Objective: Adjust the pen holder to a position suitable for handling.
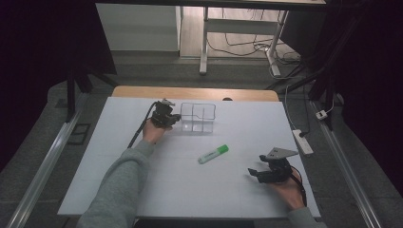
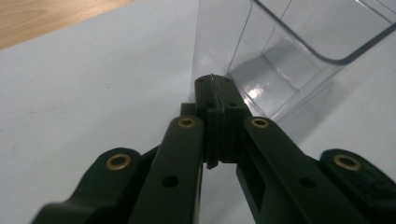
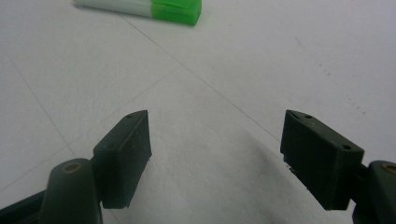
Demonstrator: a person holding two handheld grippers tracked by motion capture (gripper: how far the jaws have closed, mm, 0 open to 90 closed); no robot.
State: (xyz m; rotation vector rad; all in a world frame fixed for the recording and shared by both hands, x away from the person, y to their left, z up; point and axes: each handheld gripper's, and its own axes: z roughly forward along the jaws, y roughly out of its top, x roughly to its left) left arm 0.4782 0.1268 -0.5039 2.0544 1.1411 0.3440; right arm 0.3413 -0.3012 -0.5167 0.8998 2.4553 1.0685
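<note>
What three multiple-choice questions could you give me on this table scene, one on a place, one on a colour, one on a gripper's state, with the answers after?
1. Where does the highlighter lie?
A. inside the clear container
B. on the white table, between the two grippers
C. on the floor

2. What colour is the highlighter's cap?
A. green
B. red
C. blue

3. How do the jaws of the right gripper stand?
A. shut on the highlighter
B. shut on nothing
C. open, wide apart

Answers:
1. B: in the high view it rests on the bare table, nearer than the clear container and apart from it.
2. A: the right gripper view shows a bright green cap on a pale body.
3. C: the two jaws stand far apart with only table between them, while the left gripper is closed on the container's wall.
</note>
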